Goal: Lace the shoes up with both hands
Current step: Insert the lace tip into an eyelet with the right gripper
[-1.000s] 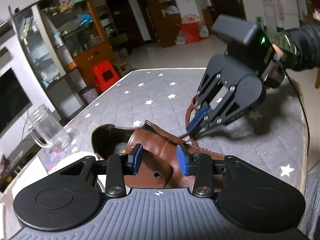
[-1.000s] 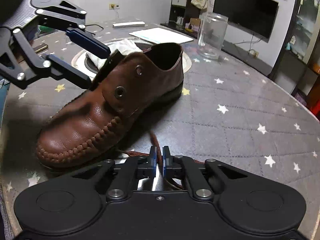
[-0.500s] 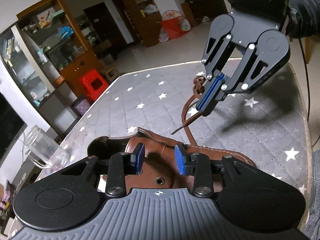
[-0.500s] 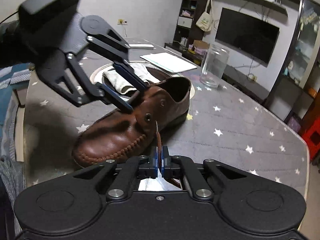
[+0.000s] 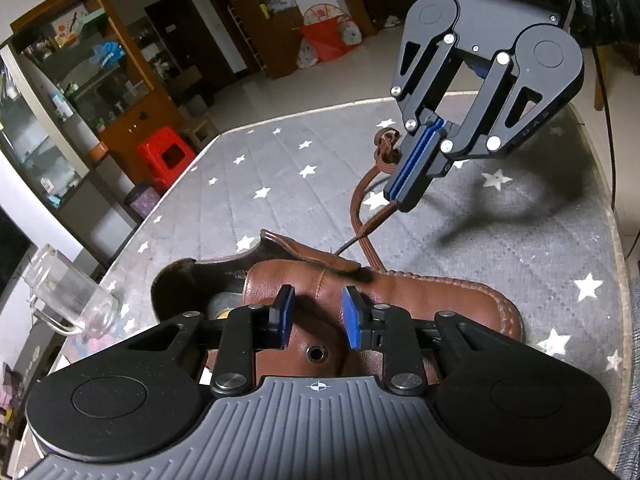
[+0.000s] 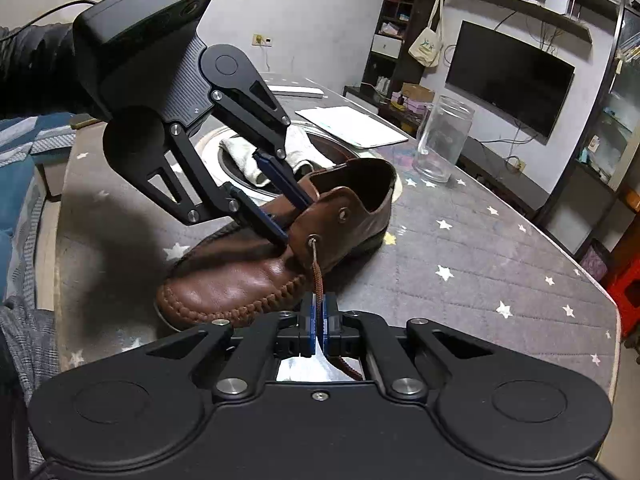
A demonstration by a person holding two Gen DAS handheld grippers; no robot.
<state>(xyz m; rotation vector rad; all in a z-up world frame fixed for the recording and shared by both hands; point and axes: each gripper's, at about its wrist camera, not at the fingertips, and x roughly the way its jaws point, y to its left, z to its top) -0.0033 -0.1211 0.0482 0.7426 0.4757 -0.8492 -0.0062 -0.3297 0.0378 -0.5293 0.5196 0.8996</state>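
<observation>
The right gripper [image 6: 318, 320] is clamped on the brown lace [image 6: 317, 280], and compared with a second ago it sits higher and farther from the table, so the lace now runs taut from its closed pads up to the lower eyelet [image 6: 311, 240] on the near flap of the brown leather shoe [image 6: 248, 276]. Before, that lace lay slack on the table; now its dark tip appears to have entered the eyelet, though the hole is small in the right wrist view and I cannot tell how far it has gone through.

The left gripper [image 5: 316, 316] has just been closing. Its jaws are narrow now but not shut, set on either side of the raised flap by the tongue, with leather between them and a gap visible at each blue pad. I judge it is about to pinch the flap, to steady it or to catch the tip from inside.

The shoe lies on its sole on the grey star-printed tablecloth [image 6: 480, 248], toe toward the near left in the right wrist view, heel toward the glass jar [image 6: 442, 140] beyond it.

As for writing, the shoe's inner lining [image 5: 236, 274] carries 2 faint printed lines, too small to read. Letters moulded on the right gripper's linkage look like "DAS". A green logo on the hanging tote bag [image 6: 427, 46] is illegible.
</observation>
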